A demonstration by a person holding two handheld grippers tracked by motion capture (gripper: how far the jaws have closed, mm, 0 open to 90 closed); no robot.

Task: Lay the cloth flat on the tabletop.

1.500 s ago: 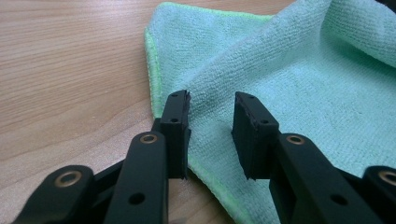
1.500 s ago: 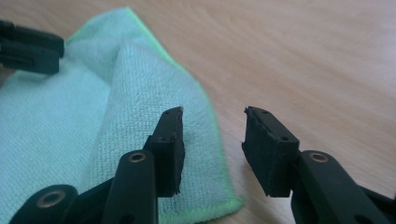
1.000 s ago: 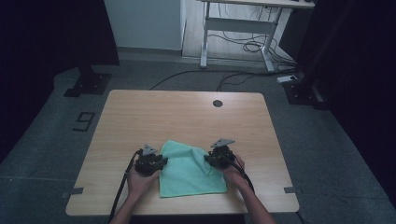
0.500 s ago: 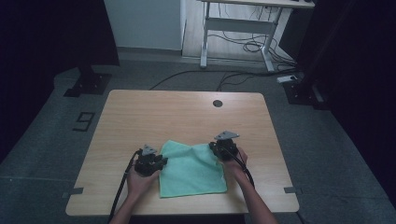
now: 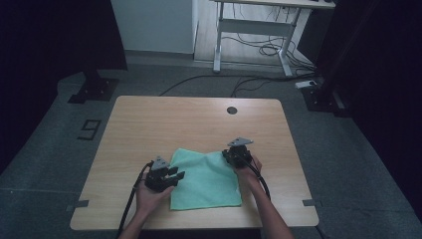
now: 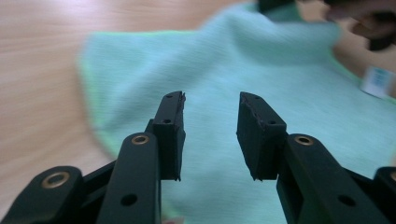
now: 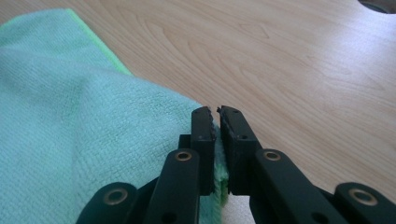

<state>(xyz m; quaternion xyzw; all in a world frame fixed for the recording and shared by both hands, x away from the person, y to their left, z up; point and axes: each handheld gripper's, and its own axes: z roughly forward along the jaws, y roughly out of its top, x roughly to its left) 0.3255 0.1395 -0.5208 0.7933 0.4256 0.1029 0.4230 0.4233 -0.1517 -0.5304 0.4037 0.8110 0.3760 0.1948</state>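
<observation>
We've got the green cloth (image 5: pixel 205 179) flat on the table's (image 5: pixel 199 119) near edge; right gripper (image 7: pixel 218 112) pinching its corner, left gripper (image 6: pixel 210 100) just opening, nothing between; cable hole (image 5: pixel 231 110) well beyond.

The left matte-black two-jaw gripper (image 5: pixel 171 176) and the right matte-black two-jaw gripper (image 5: pixel 230 154) each carry a grey three-cornered plate and trail a black cable. Their flat, ribbed arms show brass-ringed pivot holes and small screw holes; the dark rubbery pads (image 6: pixel 253 135) look chipped at the edges. Both forearms seem bare of sleeves, though the light is dim.
</observation>
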